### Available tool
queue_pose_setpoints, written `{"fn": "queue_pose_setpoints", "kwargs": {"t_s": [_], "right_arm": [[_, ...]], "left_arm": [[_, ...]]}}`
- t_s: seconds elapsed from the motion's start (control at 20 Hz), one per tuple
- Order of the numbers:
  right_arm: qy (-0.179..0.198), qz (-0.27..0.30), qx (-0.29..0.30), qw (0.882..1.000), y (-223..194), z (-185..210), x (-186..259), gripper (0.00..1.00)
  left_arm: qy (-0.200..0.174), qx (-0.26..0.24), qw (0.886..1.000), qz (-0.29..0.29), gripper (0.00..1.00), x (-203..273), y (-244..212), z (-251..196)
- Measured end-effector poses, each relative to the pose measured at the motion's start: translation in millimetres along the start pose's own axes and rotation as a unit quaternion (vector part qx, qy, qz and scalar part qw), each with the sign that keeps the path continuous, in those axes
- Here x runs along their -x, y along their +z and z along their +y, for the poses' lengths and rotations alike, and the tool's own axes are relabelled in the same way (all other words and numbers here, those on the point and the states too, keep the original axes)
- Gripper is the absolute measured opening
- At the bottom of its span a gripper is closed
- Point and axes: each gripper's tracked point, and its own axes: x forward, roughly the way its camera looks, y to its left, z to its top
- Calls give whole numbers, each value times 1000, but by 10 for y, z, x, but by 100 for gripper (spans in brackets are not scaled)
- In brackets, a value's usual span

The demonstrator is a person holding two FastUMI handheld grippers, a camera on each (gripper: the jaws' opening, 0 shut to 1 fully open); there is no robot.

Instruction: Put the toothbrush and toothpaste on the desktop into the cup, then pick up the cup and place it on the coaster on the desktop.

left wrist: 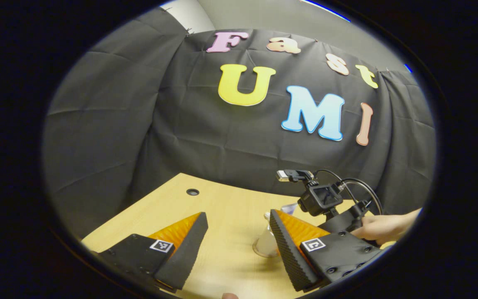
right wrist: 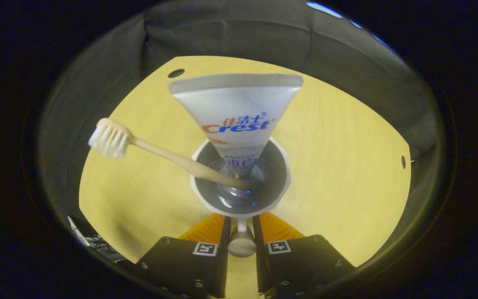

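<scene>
In the right gripper view I look down into a white cup [right wrist: 282, 166] with a grey inside. A white toothpaste tube [right wrist: 237, 108] stands in it, crimped end up, and a cream toothbrush [right wrist: 156, 151] leans out to the left, bristles up. My right gripper [right wrist: 242, 220] is shut on the cup's handle [right wrist: 241, 244]. In the left gripper view my left gripper [left wrist: 239, 216] is open above the wooden desktop [left wrist: 226, 207] with nothing between its fingers. The cup [left wrist: 264, 245] sits partly behind its right finger. The right gripper [left wrist: 338, 224] and its hand [left wrist: 384, 228] are beyond.
The desktop [right wrist: 347, 145] has small round cable holes [left wrist: 192, 192] [right wrist: 176, 73] near its far edge. Black cloth walls the booth close behind the table. A camera [left wrist: 322, 199] with cables rides on top of the right gripper.
</scene>
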Motion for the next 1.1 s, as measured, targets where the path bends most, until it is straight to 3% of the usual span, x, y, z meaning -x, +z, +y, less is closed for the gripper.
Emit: {"fn": "queue_pose_setpoints", "kwargs": {"t_s": [0.15, 0.2, 0.35, 0.4, 0.5, 0.55, 0.6, 0.65, 0.7, 0.8, 0.95, 1.1], "right_arm": [[5, -14, -7, 1000, -71, 21, 152, 43], [9, -18, -9, 1000, -124, 30, 234, 55], [16, -31, -21, 999, -326, 23, 367, 65], [18, -37, -29, 999, -360, 18, 430, 74], [23, -54, -52, 997, -425, -34, 569, 72], [24, -66, -62, 996, -454, -67, 656, 72], [21, -82, -71, 994, -471, -123, 766, 72], [16, -98, -79, 992, -483, -201, 888, 72], [9, -119, -87, 989, -480, -284, 1014, 73], [-11, -160, -100, 982, -477, -480, 1283, 73], [-35, -229, -122, 965, -444, -720, 1665, 71], [-72, -308, -122, 941, -371, -998, 2095, 72]], "left_arm": [[-2, -3, 1000, -1, 96, -27, 24, -8], [-5, -4, 1000, -1, 99, -31, 36, -12], [-12, -9, 1000, -1, 96, -61, 58, -70], [-16, -9, 1000, 0, 96, -81, 60, -94], [-25, -11, 1000, 3, 94, -108, 81, -167], [-28, -15, 999, 4, 99, -118, 106, -207], [-32, -21, 999, 1, 94, -119, 132, -261], [-37, -27, 999, -1, 99, -113, 169, -319], [-44, -32, 999, -4, 94, -119, 213, -395], [-58, -39, 998, -11, 94, -126, 308, -560], [-76, -47, 996, -23, 97, -122, 447, -826], [-91, -55, 994, -34, 96, -136, 568, -1086]]}}
